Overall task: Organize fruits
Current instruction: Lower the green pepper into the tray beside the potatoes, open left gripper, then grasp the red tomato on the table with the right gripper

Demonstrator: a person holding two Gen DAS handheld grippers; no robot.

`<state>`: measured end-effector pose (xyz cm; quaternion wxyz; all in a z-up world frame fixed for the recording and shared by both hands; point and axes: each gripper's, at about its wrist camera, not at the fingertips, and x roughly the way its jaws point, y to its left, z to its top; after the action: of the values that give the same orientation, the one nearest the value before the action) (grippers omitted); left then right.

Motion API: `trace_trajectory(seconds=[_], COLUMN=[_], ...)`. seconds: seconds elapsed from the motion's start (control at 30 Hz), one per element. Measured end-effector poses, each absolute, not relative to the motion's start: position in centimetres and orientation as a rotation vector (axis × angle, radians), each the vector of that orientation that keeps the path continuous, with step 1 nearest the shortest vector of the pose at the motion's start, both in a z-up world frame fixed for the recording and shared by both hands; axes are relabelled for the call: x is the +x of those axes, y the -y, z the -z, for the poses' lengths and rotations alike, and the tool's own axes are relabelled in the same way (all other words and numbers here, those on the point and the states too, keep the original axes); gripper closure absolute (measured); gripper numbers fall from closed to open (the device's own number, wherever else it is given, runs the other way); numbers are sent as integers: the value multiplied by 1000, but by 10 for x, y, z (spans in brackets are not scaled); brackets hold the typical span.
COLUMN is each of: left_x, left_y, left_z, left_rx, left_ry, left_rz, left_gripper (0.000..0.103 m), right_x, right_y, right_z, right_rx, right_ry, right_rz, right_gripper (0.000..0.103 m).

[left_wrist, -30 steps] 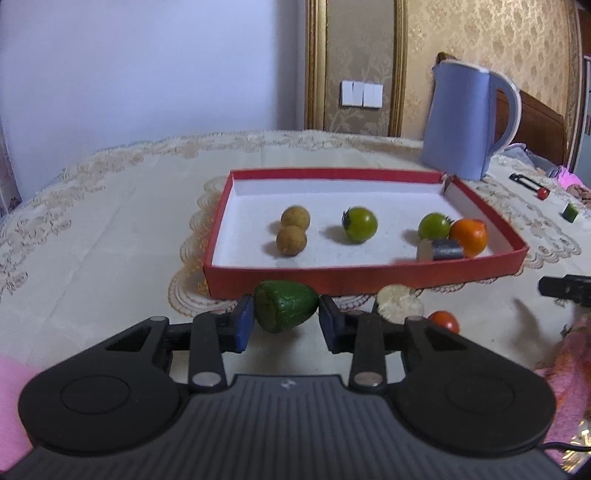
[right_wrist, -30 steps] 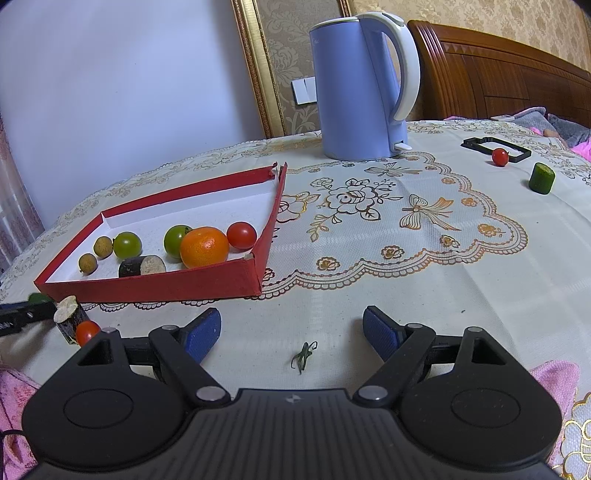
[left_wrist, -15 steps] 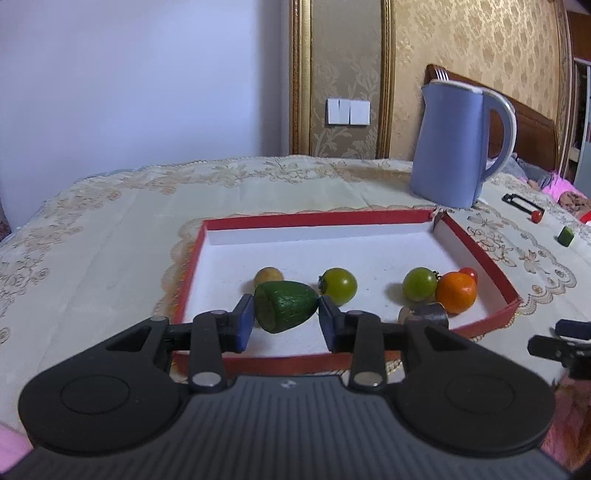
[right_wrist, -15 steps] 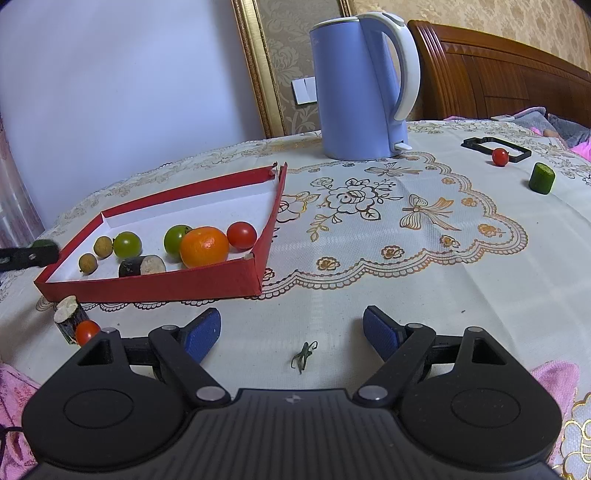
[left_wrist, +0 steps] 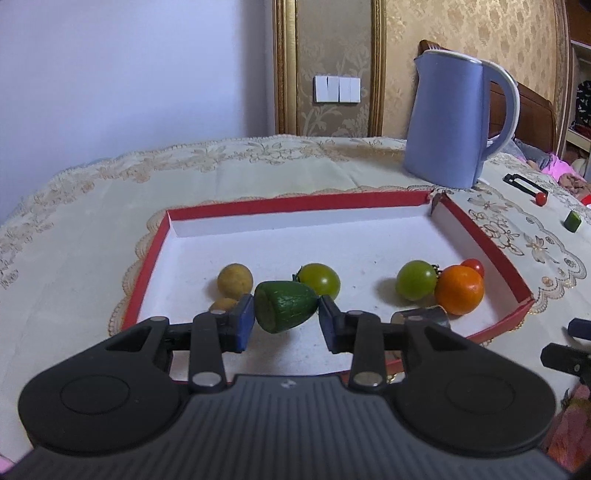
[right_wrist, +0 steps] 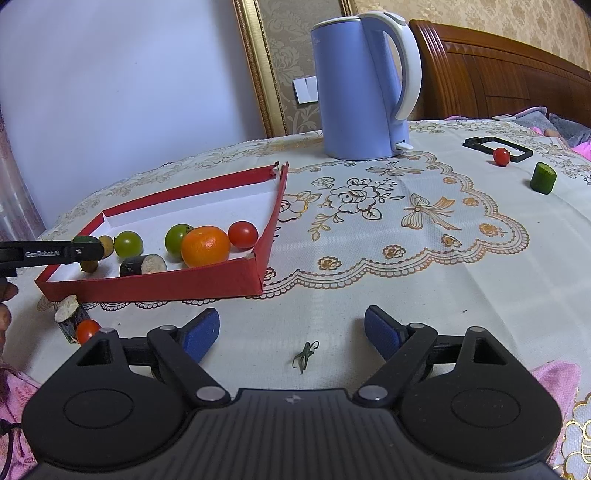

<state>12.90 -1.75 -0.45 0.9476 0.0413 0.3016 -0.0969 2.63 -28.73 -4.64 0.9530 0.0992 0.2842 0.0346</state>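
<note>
Lace-patterned tablecloth point(right_wrist: 369, 258); left gripper point(left_wrist: 286, 319) clamping bumpy cut cucumber end point(left_wrist: 284, 305), half-hiding small brown fruit point(left_wrist: 223, 304); right gripper point(right_wrist: 291, 330) spread, empty.

We see a pale lilac wall point(left_wrist: 129, 66) meeting gold damask wallpaper point(left_wrist: 461, 33) at a gilt moulding point(left_wrist: 284, 66), a white switch plate point(left_wrist: 337, 88), a carved wooden headboard point(right_wrist: 509, 70), and an embroidered cream tablecloth point(right_wrist: 388, 206) in soft daylight.
</note>
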Motion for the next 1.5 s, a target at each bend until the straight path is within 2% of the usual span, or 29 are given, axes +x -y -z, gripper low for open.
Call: trace_trajectory(seconds=[0.5,0.87,1.3,1.37,1.43,1.5], left_x=[134,72,55,55,56,57], left_y=[8,-33,-48,-48,-45,-42], left_z=[17,-4,27,29,30,33], left_rx=[66,-10,-38,-33,-13,0], left_ry=[-672,-586,-651,-645,-641,-635], left_rz=[205,193,144,143,137,134], left_gripper=[65,58,55,52,37,30], right_x=[27,27,23,16,7,3], right_y=[287,287,286,278,258,235], right_z=[47,47,45,41,35,31], right_rx=[202,203,204,165,87,17], right_ry=[-579,-580,-552,-512,-480,-490], right_rz=[-71,-73,-71,-104,-149,-240], right_gripper=[16,15,15,15,15,15])
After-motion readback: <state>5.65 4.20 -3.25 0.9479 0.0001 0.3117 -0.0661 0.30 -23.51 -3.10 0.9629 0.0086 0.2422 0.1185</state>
